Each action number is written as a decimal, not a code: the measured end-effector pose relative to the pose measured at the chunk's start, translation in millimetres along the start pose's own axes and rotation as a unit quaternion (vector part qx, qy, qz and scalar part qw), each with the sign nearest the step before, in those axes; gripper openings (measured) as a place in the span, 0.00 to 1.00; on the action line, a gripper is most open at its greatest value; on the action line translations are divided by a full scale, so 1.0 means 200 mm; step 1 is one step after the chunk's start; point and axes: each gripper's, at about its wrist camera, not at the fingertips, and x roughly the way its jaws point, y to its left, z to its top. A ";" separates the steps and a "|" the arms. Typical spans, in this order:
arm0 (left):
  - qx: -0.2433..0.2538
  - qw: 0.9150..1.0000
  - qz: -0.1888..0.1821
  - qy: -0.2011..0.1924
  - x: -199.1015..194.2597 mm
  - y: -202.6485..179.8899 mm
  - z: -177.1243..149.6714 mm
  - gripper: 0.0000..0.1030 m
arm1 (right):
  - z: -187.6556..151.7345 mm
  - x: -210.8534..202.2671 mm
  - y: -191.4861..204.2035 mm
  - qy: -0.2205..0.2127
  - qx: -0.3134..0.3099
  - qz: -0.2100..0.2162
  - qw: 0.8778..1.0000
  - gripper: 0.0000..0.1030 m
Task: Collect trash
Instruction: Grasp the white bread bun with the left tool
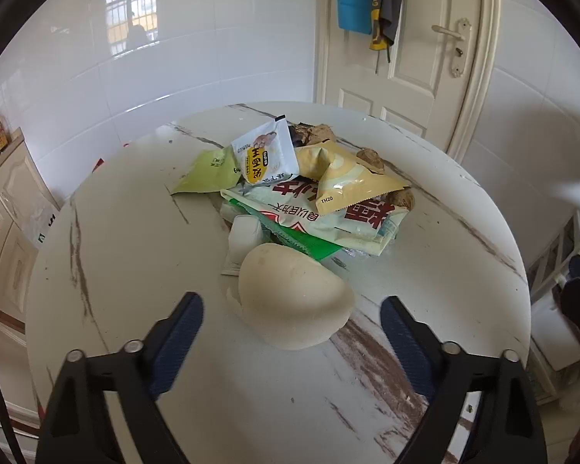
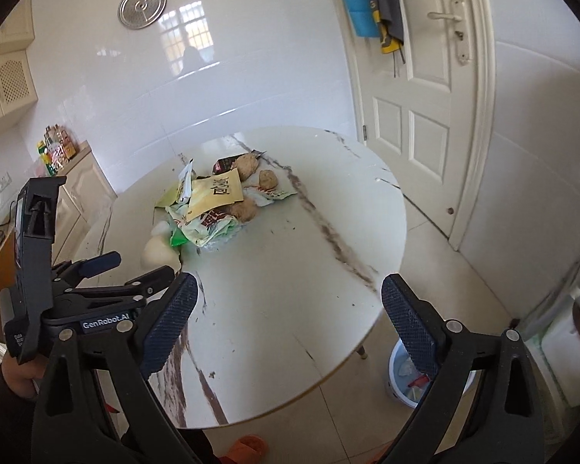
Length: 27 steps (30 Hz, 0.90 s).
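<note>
A heap of trash lies on the round white marble table [image 1: 135,251]: a white snack pouch [image 1: 265,154], a yellow bag [image 1: 348,181], a green bag [image 1: 208,172], a large printed wrapper [image 1: 328,220] and brown lumps [image 1: 371,158]. At the near end of the heap sits a pale cream rounded lump [image 1: 290,278]. My left gripper [image 1: 292,301] is open, its fingers either side of the lump without touching it. My right gripper [image 2: 289,282] is open and empty over the table's near part. The right wrist view also shows the left gripper [image 2: 141,266], the lump [image 2: 156,251] and the heap [image 2: 212,205].
A pale blue bin [image 2: 402,379] holding some scraps stands on the floor past the table's near right edge. A white door [image 2: 425,116] is behind the table, a cream cabinet [image 2: 81,181] to its left. An orange slipper [image 2: 247,448] lies on the floor.
</note>
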 end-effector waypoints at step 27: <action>-0.044 0.997 -0.070 0.005 -0.14 0.61 0.06 0.41 | 0.17 0.69 0.32 0.082 0.013 0.069 0.994 0.62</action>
